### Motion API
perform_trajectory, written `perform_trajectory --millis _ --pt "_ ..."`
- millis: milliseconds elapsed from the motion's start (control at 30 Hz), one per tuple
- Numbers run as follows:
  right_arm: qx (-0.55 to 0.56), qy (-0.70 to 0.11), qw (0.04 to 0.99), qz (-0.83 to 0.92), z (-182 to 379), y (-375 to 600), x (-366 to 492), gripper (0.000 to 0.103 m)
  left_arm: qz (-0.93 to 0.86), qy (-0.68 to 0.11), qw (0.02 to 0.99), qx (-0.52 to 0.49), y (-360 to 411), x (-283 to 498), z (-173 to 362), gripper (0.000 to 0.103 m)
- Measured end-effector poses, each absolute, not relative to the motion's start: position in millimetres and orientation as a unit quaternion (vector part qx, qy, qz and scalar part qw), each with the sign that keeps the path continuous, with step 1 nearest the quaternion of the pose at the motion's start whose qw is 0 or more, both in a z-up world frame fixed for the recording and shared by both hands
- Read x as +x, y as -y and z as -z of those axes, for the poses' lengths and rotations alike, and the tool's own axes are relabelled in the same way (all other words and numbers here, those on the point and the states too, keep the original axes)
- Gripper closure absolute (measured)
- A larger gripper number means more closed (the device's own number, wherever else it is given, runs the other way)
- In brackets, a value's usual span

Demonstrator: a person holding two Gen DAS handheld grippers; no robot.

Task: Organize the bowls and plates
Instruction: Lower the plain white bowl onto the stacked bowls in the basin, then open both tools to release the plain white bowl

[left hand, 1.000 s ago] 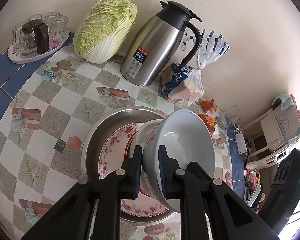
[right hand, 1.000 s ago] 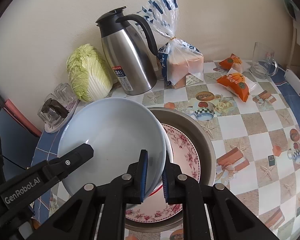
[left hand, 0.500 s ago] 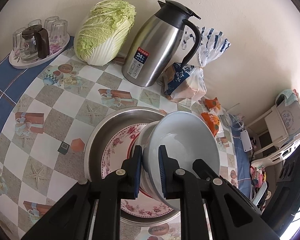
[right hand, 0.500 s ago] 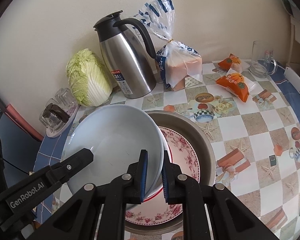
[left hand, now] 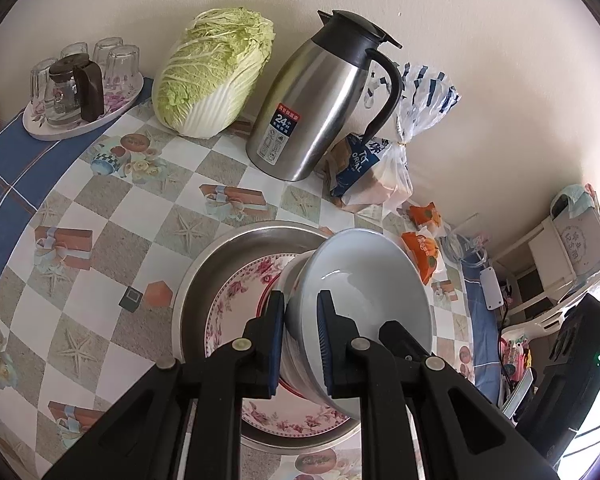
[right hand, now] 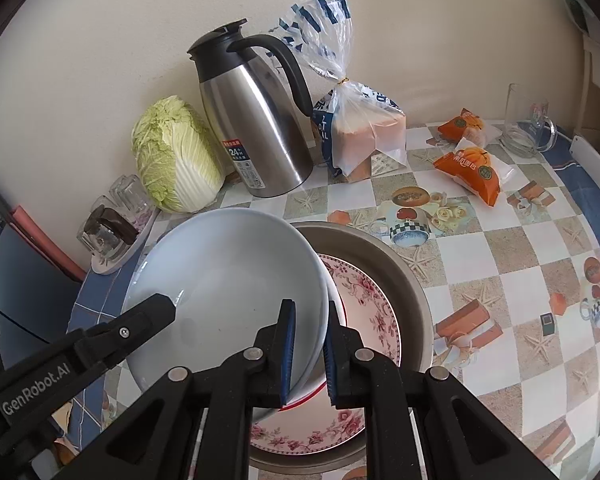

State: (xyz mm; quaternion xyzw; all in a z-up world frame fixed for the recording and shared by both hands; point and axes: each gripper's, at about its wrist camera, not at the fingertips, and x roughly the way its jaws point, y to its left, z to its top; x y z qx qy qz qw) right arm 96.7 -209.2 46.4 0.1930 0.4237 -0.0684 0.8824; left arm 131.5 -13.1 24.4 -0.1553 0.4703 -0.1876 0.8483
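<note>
Both grippers hold the same pale blue bowl (right hand: 228, 280) by its rim, one on each side. The left gripper (left hand: 300, 320) is clamped on the rim at the left side of the bowl, with one blue pad inside and one outside. The right gripper (right hand: 308, 344) is clamped on the opposite part of the rim in the same way. In the right wrist view, the black arm of the left gripper appears at the lower left and reaches to the bowl.

The bowl is tilted, so its opening faces partly to the side (in the left wrist view it looks nearly upright on its edge). It hangs above a floral plate (right hand: 364, 300) with pink flowers and a red ring. This plate lies inside a wide metal basin (right hand: 400, 264), which stands on the checkered tablecloth (right hand: 500, 248). I cannot tell if the bowl touches the plate at its low edge.

On the far side of the table, against the wall, stand a steel thermos jug (right hand: 256, 120), a napa cabbage (right hand: 176, 156) to its left and a bag of bread (right hand: 360, 128) to its right. At the far left is a tray with glasses (left hand: 80, 88). Two orange snack packets (right hand: 468, 164) lie at the far right.
</note>
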Motion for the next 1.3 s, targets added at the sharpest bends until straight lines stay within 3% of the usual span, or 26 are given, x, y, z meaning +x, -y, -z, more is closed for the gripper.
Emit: perform_trajectory --millis 1200,1300 --pt "0.213 -0.400 0.888 0.081 -56.2 229.7 86.4 0.088 0.180 -0.468 0.852 -0.152 14.2 129.3 -30.9 0.088" --pt "0.204 -0.401 0.889 0.083 -58.7 228.4 86.5 0.086 0.175 -0.466 0.855 -0.145 15.4 127.2 -35.0 0.083"
